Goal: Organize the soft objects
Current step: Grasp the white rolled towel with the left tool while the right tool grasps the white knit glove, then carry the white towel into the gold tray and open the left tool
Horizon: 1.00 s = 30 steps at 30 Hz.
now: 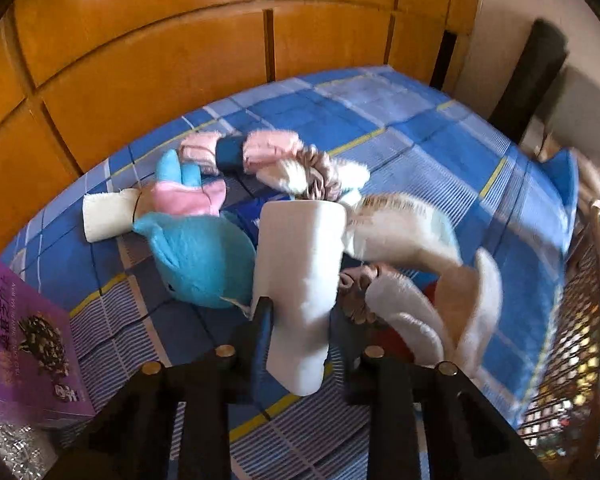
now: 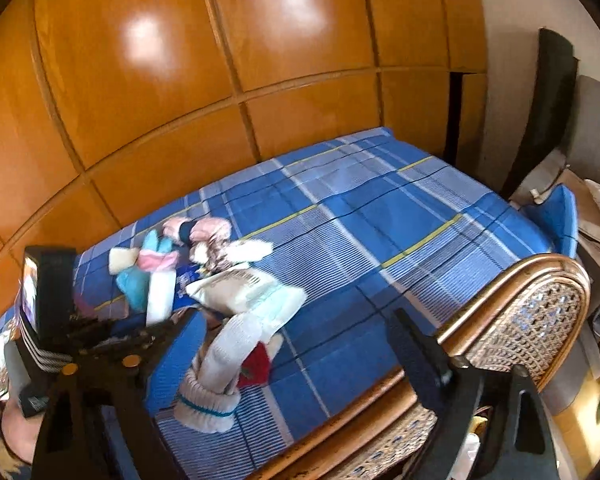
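L hand-held gripper (image 1: 300,320) clamped on white sock (image 1: 300,280); blue plush (image 1: 204,260) beside, purple box (image 1: 24,344) left on bed (image 1: 400,120). R hand-held gripper (image 2: 300,352) spread wide, empty.

Clearances and obstructions, bed surface — as I see them from both wrist cameras.

Open room: the blue plaid bedsheet (image 2: 380,216) lies bare across its far and right-hand stretch, and I could pass there freely. Obstructions: a cluster of soft things on the near left — a turquoise plush dolphin (image 1: 204,264), a white rolled cloth (image 1: 300,280), a fluffy white sock with teal band (image 2: 212,396), pink fuzzy socks (image 1: 268,148). A purple printed carton (image 1: 24,344) hems the left edge; a woven rattan footboard with curved wooden rim (image 2: 532,320) bars the near right; orange wooden wall panels (image 2: 180,80) close the far side.
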Available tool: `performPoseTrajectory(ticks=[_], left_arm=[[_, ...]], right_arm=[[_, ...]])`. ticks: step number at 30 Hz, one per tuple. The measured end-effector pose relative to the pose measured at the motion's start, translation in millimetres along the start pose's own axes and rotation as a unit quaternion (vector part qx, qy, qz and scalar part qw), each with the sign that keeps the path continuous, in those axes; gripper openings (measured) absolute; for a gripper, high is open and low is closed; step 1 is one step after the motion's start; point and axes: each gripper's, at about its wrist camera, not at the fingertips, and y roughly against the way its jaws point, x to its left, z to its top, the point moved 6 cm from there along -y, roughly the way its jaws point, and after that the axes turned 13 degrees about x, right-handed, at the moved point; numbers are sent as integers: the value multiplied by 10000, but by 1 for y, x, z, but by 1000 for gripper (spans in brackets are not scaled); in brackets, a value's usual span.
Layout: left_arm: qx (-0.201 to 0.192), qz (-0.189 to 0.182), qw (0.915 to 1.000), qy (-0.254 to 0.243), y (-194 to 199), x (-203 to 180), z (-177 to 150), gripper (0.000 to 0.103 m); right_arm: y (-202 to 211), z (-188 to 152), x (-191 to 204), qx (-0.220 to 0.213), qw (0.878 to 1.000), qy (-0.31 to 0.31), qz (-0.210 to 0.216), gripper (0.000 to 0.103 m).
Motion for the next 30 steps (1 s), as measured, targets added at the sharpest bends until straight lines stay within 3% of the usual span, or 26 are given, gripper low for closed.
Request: performPoseTrajectory(ticks=[3, 8, 17, 23, 27, 28, 30], left_arm=[[-173, -320, 9993, 59, 22, 6, 0, 25], [-494, -530, 9972, 187, 61, 20, 11, 25], [-1083, -368, 9893, 909, 125, 89, 50, 25], [-1577, 30, 9749, 1569, 178, 164, 49, 25], [-1797, 361, 9583, 2191, 207, 225, 18, 25], [-1789, 402, 9585, 2182, 211, 237, 9, 25], [-1841, 587, 9505, 2435, 220, 264, -16, 25]], right_arm=[[-9, -2, 12, 442, 9983, 160, 347, 75], [-27, -11, 37, 1256, 9880, 431, 790, 74], [-65, -29, 69, 2615, 9598, 901, 469, 74], [-85, -34, 82, 3033, 9455, 1158, 243, 74], [-98, -35, 84, 3272, 9376, 1168, 161, 74], [-100, -37, 85, 3324, 9357, 1172, 169, 74], [-104, -39, 86, 3406, 9329, 1160, 164, 74]])
